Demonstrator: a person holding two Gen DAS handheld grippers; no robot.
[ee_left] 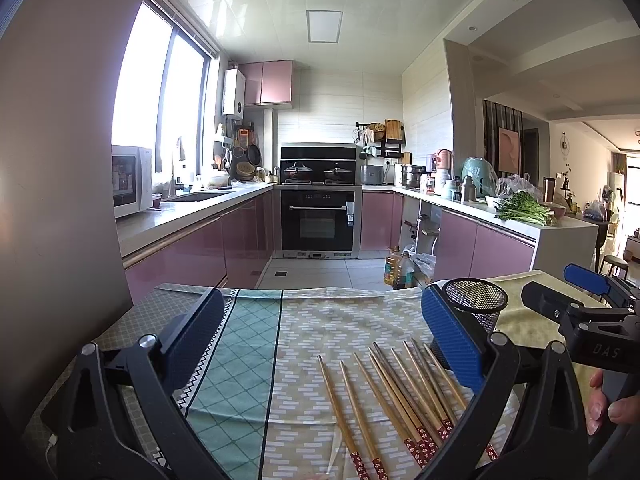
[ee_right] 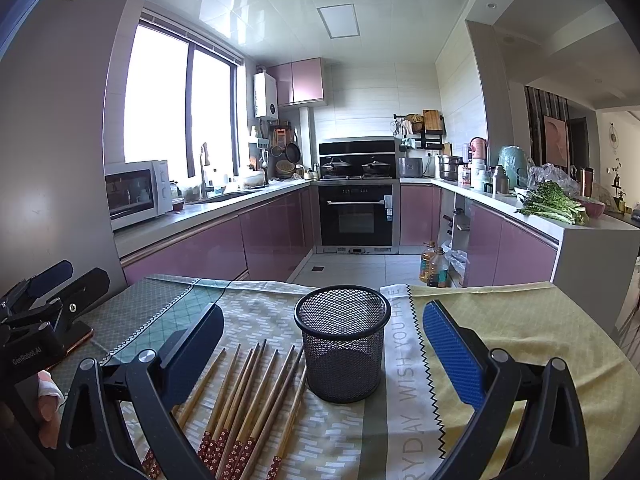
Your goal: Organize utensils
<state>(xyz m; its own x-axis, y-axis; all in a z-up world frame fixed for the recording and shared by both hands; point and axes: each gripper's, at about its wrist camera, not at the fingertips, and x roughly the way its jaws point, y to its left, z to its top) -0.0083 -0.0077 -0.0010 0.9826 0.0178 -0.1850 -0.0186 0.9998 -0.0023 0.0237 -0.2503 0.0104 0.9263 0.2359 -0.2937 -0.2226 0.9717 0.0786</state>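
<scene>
Wooden chopsticks (ee_right: 248, 396) lie fanned on the cloth-covered surface (ee_right: 520, 328), just left of an upright black mesh holder (ee_right: 342, 344). Left tool (ee_left: 320, 344) and right tool (ee_right: 324, 344) both hover wide apart, holding nothing.

Chopsticks (ee_right: 256, 392): tan wood, red ends with pale flower print.
Cup (ee_right: 342, 344): black wire mesh.
Cloth (ee_left: 320, 340): beige with white dashes; teal diamond-lattice panel, black-and-white zigzag border; plain yellow-green section.
Left tongs (ee_left: 320, 340), right tongs (ee_right: 324, 356): black frames, blue textured pads.
Cabinets (ee_right: 200, 252): glossy pink.
</scene>
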